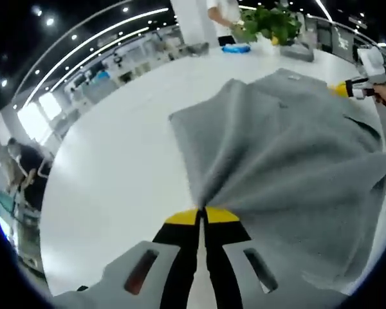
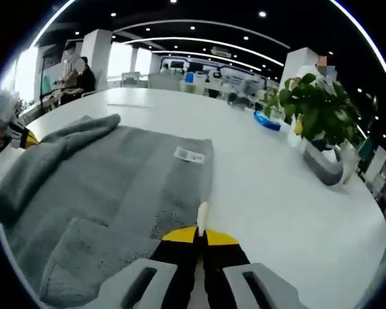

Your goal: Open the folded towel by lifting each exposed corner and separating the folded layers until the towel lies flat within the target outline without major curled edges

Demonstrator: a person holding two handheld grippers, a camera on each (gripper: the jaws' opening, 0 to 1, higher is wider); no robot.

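Big open office w/ dark ceiling (image 2: 199, 19), strip lights, white pillars (image 2: 96, 48), bright windows (image 1: 35, 116), potted plant (image 2: 315, 106) on white table (image 2: 270, 187).

Towel (image 1: 289, 161) ran off the right and lower edges in the left gripper view, far corners lost; pinched corner buried between the left gripper (image 1: 201, 215) tips; label (image 2: 189, 154) print too small to read in the right gripper view; towel edge swallowed between the right gripper (image 2: 200, 233) tips; blue item (image 2: 267, 120) beyond the plant (image 2: 315, 106) too blurred to name.
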